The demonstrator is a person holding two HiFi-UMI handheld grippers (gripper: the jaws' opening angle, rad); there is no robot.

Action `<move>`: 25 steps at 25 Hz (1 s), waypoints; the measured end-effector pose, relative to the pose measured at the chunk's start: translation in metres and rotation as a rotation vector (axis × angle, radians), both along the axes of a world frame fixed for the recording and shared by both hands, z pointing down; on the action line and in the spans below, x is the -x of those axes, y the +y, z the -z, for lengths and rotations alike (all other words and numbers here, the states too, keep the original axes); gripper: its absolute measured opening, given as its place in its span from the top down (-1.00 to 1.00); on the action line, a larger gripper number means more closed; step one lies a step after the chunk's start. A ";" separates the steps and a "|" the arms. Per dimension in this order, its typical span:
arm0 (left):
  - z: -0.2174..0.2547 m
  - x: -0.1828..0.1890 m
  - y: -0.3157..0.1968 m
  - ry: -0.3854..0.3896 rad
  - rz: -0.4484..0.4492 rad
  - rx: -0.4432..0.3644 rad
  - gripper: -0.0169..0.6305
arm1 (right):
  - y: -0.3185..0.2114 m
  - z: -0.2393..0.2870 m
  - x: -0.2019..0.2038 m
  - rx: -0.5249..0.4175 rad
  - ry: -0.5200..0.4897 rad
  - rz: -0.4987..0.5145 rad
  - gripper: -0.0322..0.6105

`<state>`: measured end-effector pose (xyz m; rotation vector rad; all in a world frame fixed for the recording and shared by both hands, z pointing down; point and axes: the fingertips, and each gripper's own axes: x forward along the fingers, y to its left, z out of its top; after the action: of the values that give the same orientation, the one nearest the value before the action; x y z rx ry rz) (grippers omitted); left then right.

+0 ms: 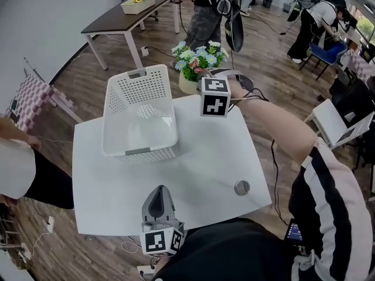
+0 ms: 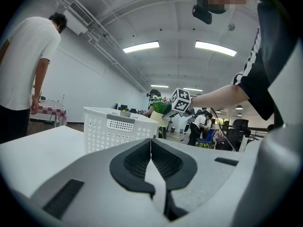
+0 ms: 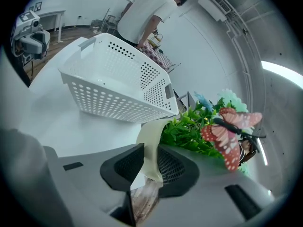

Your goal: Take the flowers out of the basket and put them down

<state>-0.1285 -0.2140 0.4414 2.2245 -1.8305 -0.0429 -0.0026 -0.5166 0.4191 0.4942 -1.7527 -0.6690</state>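
Removal done, set-down pending. The right gripper (image 3: 150,162) clamps the rim of the cream pot (image 3: 149,143) bearing the flowers (image 3: 191,126), held just past the desk's (image 1: 205,168) far edge. The basket (image 1: 140,113) stands empty towards the far left corner. The left gripper (image 2: 151,160), jaws pressed together on nothing, sits at the near edge. The next move probably calls for lowering the pot upright onto bare desk, then releasing. No writing is legible.

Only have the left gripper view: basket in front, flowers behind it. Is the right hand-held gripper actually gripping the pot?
Observer: Yes. The right gripper view shows the right hand-held gripper shut on the flower pot, on its cream rim.
Operator: Anything in the basket?
Observer: No. Head view shows the basket empty, upright on the table.
Operator: Pot over the table?
Observer: Seems not. It looks past the far edge, and wood floor shows below the jaws.
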 end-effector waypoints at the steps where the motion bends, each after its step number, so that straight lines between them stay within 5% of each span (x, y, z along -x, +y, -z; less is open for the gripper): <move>1: 0.000 0.000 0.001 -0.005 -0.001 0.003 0.93 | 0.000 -0.004 0.000 0.006 0.001 -0.001 0.59; 25: -0.030 -0.004 0.024 -0.025 0.032 0.094 0.93 | 0.006 -0.103 -0.022 0.067 0.076 0.003 0.59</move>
<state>-0.1243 -0.1900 0.4711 2.1420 -1.8413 0.0646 0.0190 -0.5106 0.5218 0.4150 -1.6984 -0.6212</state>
